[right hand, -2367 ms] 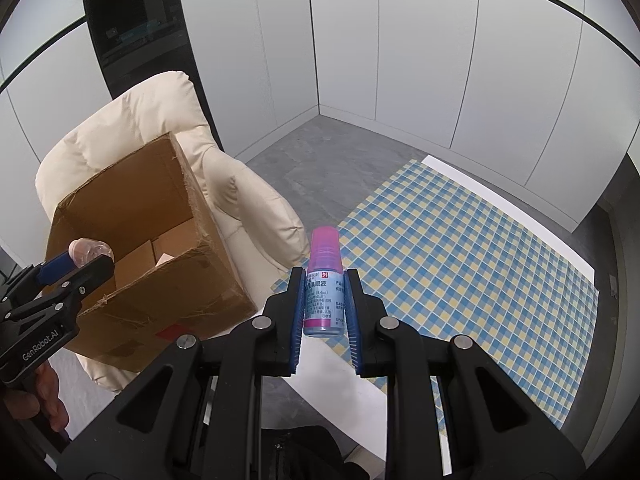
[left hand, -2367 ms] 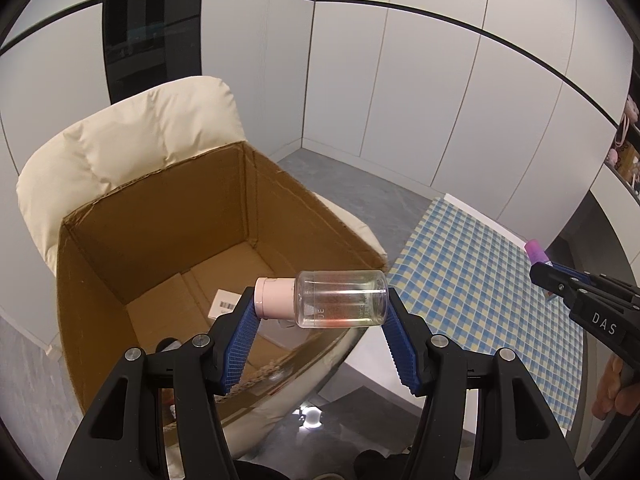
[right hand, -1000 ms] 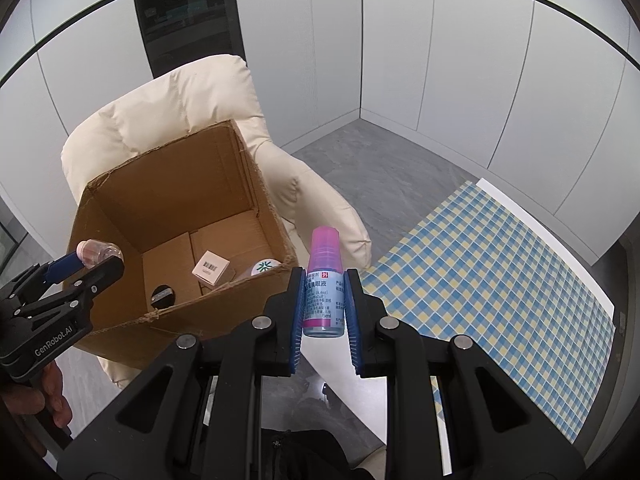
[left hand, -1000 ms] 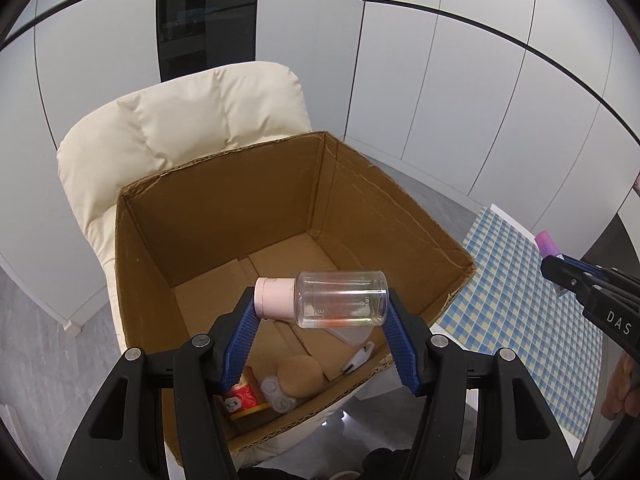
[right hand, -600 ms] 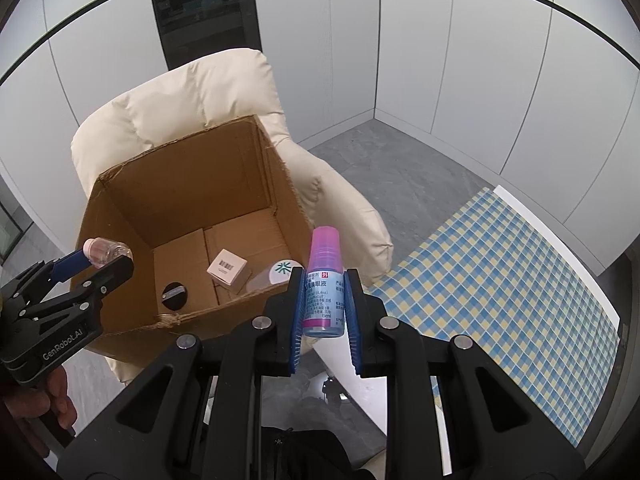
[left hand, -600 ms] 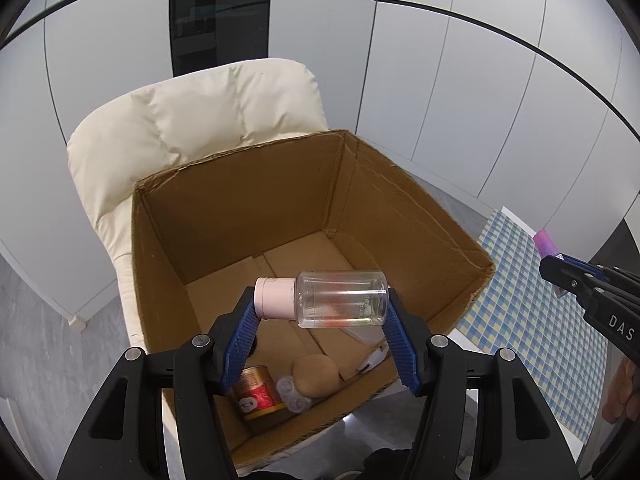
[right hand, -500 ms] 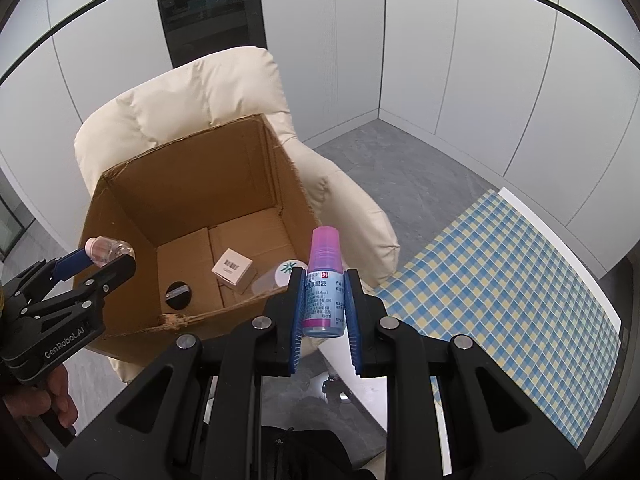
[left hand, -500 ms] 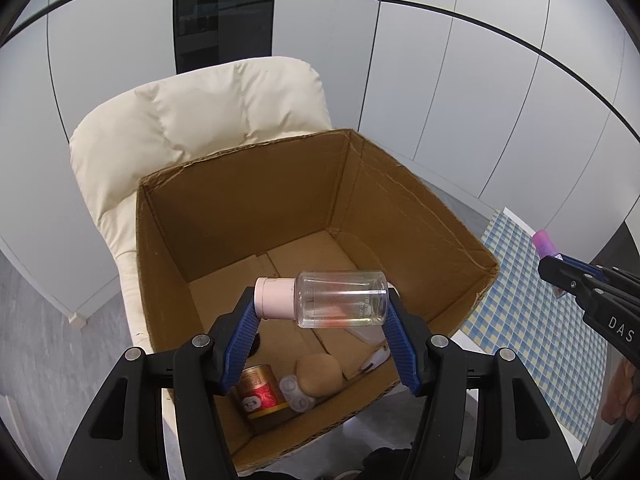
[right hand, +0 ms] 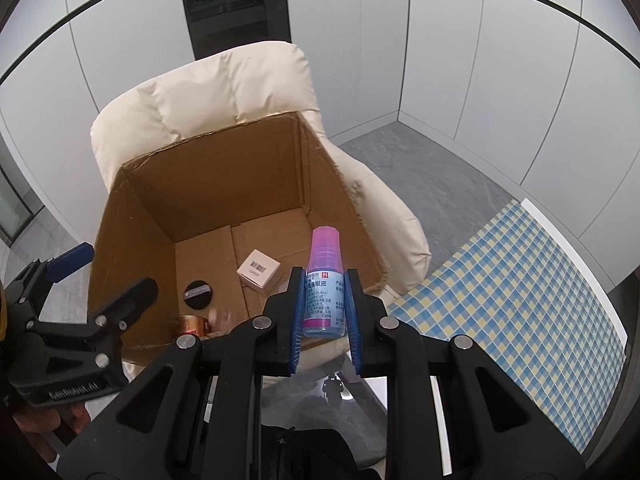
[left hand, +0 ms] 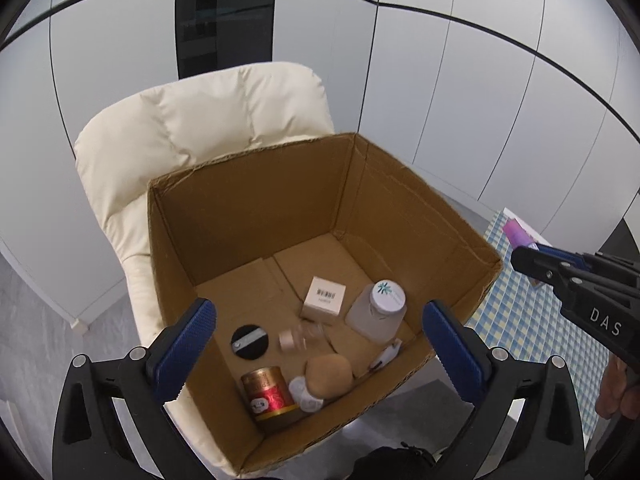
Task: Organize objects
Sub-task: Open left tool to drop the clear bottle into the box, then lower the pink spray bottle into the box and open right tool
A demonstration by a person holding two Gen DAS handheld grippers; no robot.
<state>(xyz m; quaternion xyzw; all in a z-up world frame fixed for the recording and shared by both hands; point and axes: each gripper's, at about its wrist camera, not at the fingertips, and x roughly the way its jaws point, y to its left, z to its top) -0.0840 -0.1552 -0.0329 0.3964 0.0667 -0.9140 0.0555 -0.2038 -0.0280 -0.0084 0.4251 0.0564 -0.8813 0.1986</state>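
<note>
Left gripper [left hand: 320, 320] gaping wide, clear bottle [left hand: 298, 336] blurring below jaws inside cardboard box [left hand: 256, 208]; right gripper [right hand: 323, 304] clamping pink-capped bottle [right hand: 323, 280].

The left hand-held gripper [left hand: 320, 344] hangs spread wide with nothing between its blue pads, above an open cardboard box [left hand: 256, 216] on a cream padded chair [left hand: 208, 120]. Inside the box lie a blurred clear bottle with pink cap [left hand: 298, 336], a small barcoded carton [left hand: 323, 298], a white-lidded jar [left hand: 378, 312], a black disc [left hand: 250, 342], a red-gold tin [left hand: 269, 398] and a tan sponge [left hand: 329, 372]. At the right edge, the right hand-held gripper [left hand: 524, 254] pinches a pink-capped bottle [left hand: 516, 232] over the checked worktop [left hand: 524, 320].
</note>
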